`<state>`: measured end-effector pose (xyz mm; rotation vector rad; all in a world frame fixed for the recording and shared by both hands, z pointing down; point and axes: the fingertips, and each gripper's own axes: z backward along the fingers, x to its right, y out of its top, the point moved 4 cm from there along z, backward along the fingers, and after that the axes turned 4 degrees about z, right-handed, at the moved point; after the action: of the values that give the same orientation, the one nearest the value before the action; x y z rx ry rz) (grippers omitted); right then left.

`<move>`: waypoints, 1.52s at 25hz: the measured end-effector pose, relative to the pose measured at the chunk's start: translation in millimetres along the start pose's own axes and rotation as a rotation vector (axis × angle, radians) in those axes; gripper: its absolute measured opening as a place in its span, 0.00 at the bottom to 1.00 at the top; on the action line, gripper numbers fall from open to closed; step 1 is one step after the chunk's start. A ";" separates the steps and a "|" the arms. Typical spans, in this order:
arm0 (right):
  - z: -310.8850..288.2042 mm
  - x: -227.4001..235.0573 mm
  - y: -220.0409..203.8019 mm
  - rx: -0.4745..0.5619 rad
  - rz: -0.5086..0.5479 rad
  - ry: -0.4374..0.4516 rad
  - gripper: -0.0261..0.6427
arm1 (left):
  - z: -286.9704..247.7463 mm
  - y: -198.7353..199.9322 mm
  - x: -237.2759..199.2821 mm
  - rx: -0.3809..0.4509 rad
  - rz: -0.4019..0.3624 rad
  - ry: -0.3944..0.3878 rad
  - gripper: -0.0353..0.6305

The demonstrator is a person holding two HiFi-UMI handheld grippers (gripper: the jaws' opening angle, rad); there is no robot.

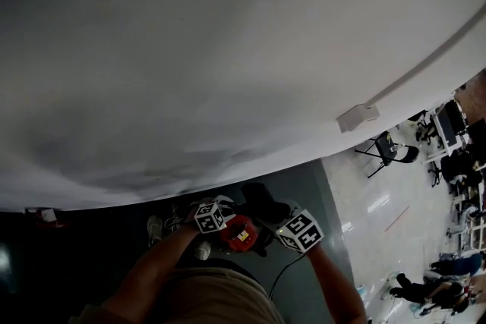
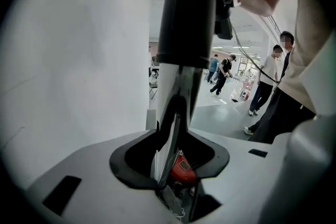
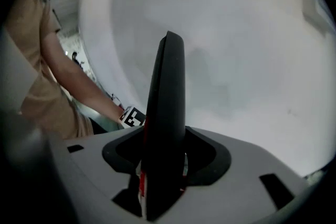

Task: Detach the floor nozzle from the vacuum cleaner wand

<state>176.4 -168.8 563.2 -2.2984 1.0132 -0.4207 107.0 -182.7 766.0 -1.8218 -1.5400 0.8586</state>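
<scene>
The left hand-held gripper (image 2: 176,178) clamps the vacuum cleaner wand (image 2: 176,97), its long axis running up and away from the jaws; the right hand-held gripper (image 3: 163,183) grips the black nozzle neck (image 3: 167,97), likewise lengthwise, near a white wall (image 1: 228,49).

The wand (image 2: 173,92) looks glossy metal, its sleeve (image 2: 186,13) (toward twelve o'clock) matt black plastic. The wall (image 1: 190,49) is smooth and matt, the floor (image 1: 380,201) glossy.

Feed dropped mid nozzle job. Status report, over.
Left gripper shut on white-and-black wand. Right gripper shut on black vacuum part. Separation: cannot tell. White wall close ahead.
</scene>
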 end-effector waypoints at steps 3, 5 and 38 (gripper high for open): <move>4.7 -3.7 -2.1 -0.013 0.036 -0.045 0.38 | -7.5 3.6 2.3 -0.008 -0.016 -0.017 0.29; 3.0 -14.2 -5.4 0.008 0.062 -0.080 0.38 | -6.7 0.8 4.2 -0.008 -0.024 -0.022 0.29; 80.1 -30.6 -8.6 0.323 -0.262 -0.082 0.38 | 40.7 -47.5 -90.8 0.031 0.699 0.281 0.34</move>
<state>200.7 -110.4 504.6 -2.1373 0.5575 -0.5477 35.5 -263.9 787.1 -2.3745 -0.7023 0.8607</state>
